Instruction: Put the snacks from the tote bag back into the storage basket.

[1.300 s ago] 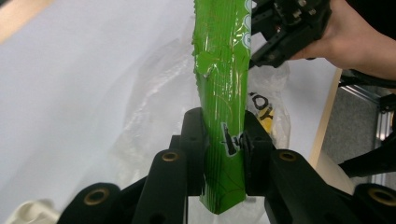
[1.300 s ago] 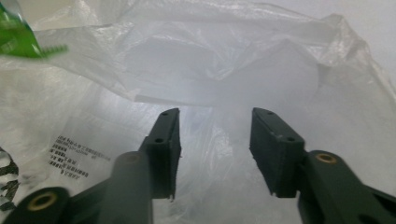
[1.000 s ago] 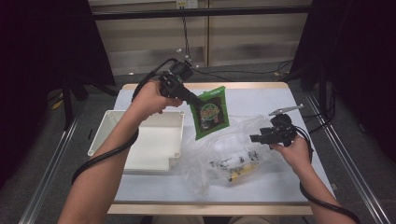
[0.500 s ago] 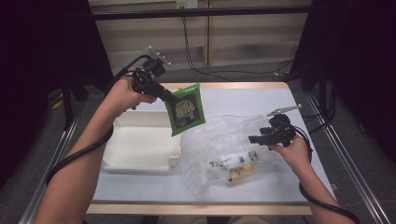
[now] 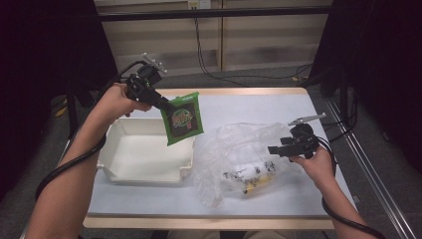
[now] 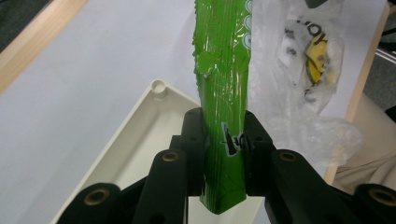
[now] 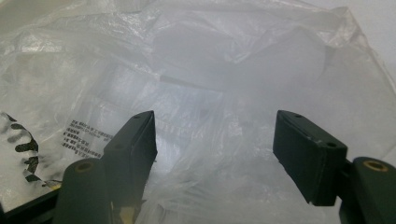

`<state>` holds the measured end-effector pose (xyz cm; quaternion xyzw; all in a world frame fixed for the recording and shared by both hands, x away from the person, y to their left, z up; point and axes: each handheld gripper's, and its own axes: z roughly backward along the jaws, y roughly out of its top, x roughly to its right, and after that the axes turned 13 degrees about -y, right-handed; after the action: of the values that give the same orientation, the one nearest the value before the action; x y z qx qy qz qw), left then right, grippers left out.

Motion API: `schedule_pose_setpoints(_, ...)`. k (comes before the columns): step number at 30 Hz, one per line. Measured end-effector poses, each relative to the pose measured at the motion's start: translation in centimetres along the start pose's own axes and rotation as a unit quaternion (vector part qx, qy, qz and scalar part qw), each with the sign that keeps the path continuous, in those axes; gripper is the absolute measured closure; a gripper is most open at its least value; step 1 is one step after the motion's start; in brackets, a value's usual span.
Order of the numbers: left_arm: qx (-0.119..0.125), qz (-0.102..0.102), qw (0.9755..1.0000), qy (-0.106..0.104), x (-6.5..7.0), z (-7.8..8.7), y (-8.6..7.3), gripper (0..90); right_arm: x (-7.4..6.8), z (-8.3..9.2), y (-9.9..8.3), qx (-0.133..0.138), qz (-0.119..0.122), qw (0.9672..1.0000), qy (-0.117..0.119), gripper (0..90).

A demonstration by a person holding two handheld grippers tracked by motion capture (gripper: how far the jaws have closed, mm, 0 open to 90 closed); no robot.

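Green packet [image 5: 182, 118]: glossy, flat, crinkled, hanging tilted above white tray [image 5: 144, 172].

The right gripper [image 7: 215, 154] rises from six o'clock, its two black jaws standing wide apart, one at eight o'clock and one at four o'clock, with nothing pressed between them. Behind and between them spreads a crumpled clear plastic bag [image 7: 224, 74], its folds running from nine o'clock across to two o'clock. A small white label with fine print [image 7: 86, 135] shows through the film near eight o'clock, and bold black lettering [image 7: 23, 144] lies at the nine o'clock edge. A strip of pale table [image 7: 373, 18] shows at one o'clock.
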<state>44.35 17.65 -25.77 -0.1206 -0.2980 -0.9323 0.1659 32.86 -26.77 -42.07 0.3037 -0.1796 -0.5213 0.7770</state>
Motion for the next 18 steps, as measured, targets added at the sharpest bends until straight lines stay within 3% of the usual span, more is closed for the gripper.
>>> schedule_pose_setpoints(2,0.007,0.003,1.0000,-0.004,-0.5,0.2,-0.6,75.5,0.0,-0.1,0.1,0.000,0.002,1.0000,0.001,29.9)
schedule_pose_setpoints(3,-0.006,-0.008,0.9999,-0.004,-0.9,0.3,-0.9,75.5,0.0,-0.2,0.1,-0.003,0.003,1.0000,0.003,29.9)
schedule_pose_setpoints(4,0.008,0.005,0.9999,-0.006,-1.2,0.2,-1.3,75.5,0.0,-0.3,0.0,-0.003,0.004,1.0000,0.005,29.8)
schedule_pose_setpoints(6,-0.012,-0.009,0.9998,-0.009,-2.1,0.3,-1.9,75.5,-0.1,-0.5,0.0,-0.006,0.002,1.0000,0.003,29.6)
schedule_pose_setpoints(7,0.003,0.004,0.9999,-0.011,-2.3,-0.1,-2.2,75.5,0.0,-0.5,0.0,-0.005,0.003,1.0000,0.007,29.6)
schedule_pose_setpoints(8,-0.020,-0.010,0.9996,-0.017,-2.8,-0.1,-2.5,75.5,-0.1,-0.5,0.0,-0.008,0.001,1.0000,0.002,29.6)
schedule_pose_setpoints(13,-0.031,0.002,0.9993,-0.022,-4.6,-1.4,-3.7,75.5,-0.2,-0.5,-0.3,-0.009,0.001,1.0000,0.004,29.5)
schedule_pose_setpoints(16,-0.022,0.011,0.9993,-0.028,-5.7,-2.1,-4.2,75.5,0.0,-0.5,-0.5,-0.009,0.000,1.0000,0.003,29.5)
schedule_pose_setpoints(18,-0.022,-0.002,0.9992,-0.032,-6.3,-2.7,-4.4,75.5,0.1,-0.6,-0.6,-0.010,-0.005,0.9999,0.003,29.5)
